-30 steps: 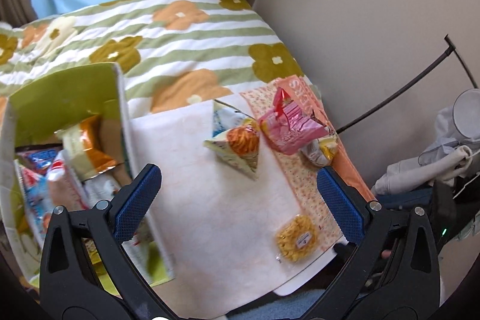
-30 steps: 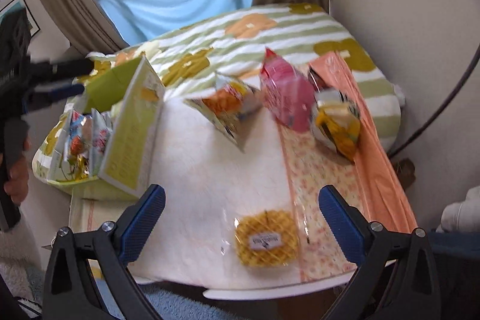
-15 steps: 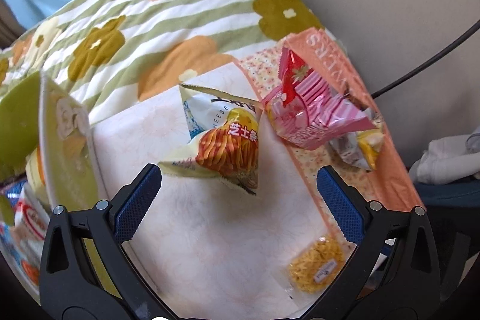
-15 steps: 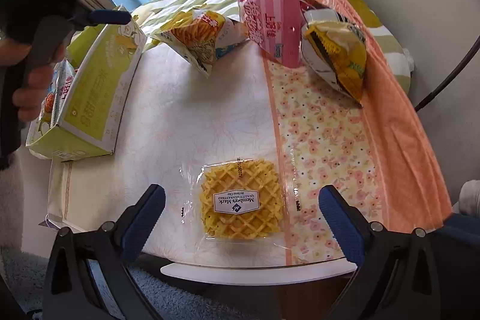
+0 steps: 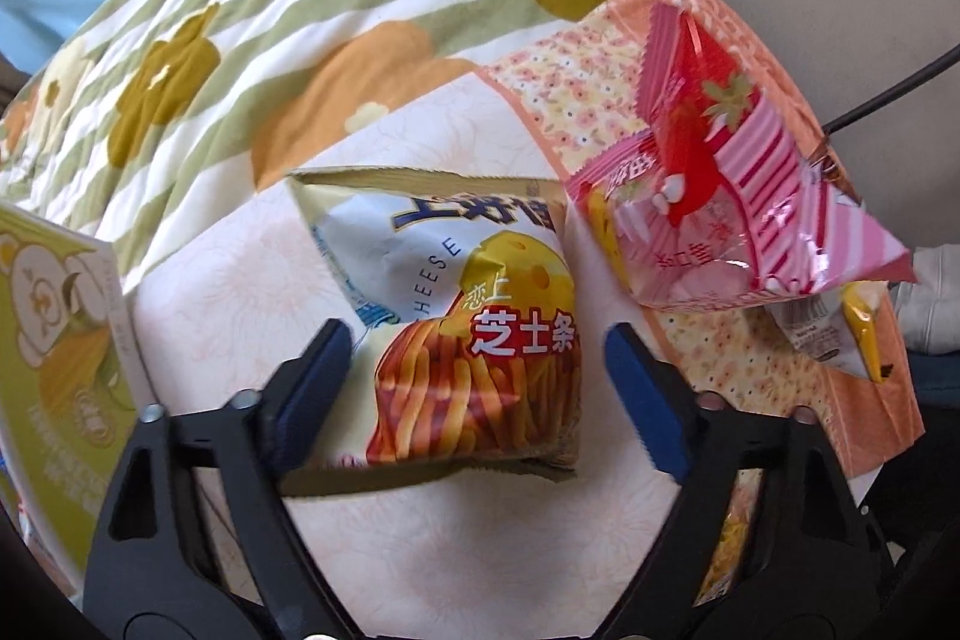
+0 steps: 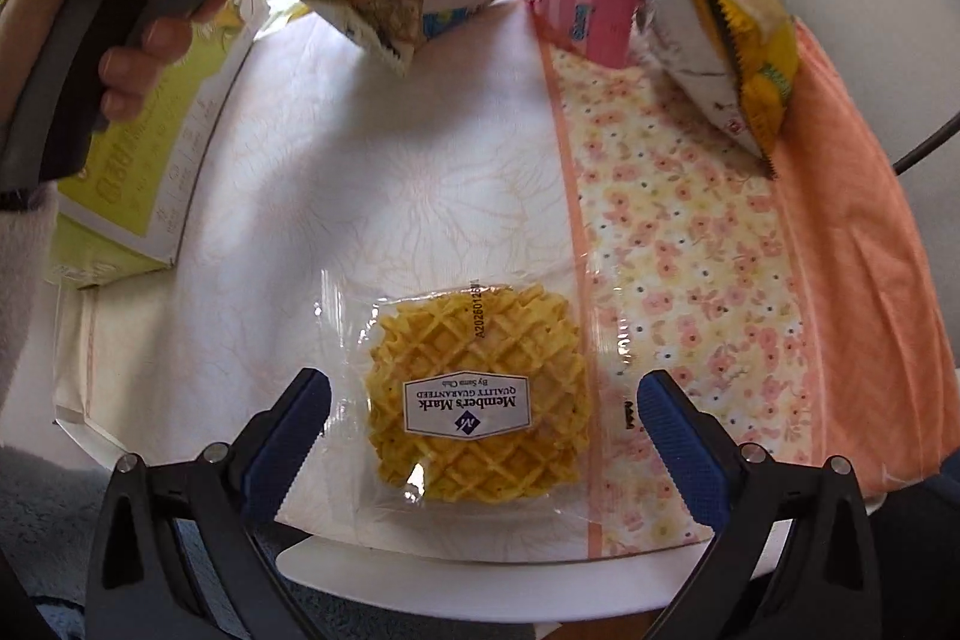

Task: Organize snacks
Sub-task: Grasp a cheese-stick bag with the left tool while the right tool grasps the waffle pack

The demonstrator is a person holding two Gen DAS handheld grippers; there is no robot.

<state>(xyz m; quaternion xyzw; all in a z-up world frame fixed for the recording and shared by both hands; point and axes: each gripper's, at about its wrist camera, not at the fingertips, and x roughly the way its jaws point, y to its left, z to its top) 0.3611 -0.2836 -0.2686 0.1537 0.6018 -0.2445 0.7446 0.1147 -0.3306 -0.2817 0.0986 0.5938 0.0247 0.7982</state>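
Right gripper (image 6: pixel 480 430): jaws wide apart, pointing steeply down over the near edge of the bench (image 6: pixel 420 160); nothing clamped.
Waffle packet (image 6: pixel 477 406): clear wrapper with a white label, flat on the bench, lying between the right jaws; the blue pads stand clear of the waffle on both sides, whether they touch the wrapper's edges cannot be told.
Left gripper (image 5: pixel 474 376): jaws have just been closing and now stand partly apart, one on each side of the cheese-stick bag; the left pad is at the bag's edge, the right pad stands just clear of it; no firm clamp is visible.
Cheese-stick bag (image 5: pixel 474 334): puffed white-and-orange bag on the white cloth, mid-bench, its lower part between the left jaws.
Hand (image 6: pixel 120 22): grips the left gripper's handle, left of the bench in the right wrist view.
Green box (image 6: pixel 150 148): on the left side of the bench.
Pink bag (image 5: pixel 738 214): striped, beside the cheese-stick bag on the flowered cloth.
Yellow bag (image 6: pixel 726 34): just beside the pink bag, far right.
Blanket (image 5: pixel 300 10): striped, flowered, beyond the bench.
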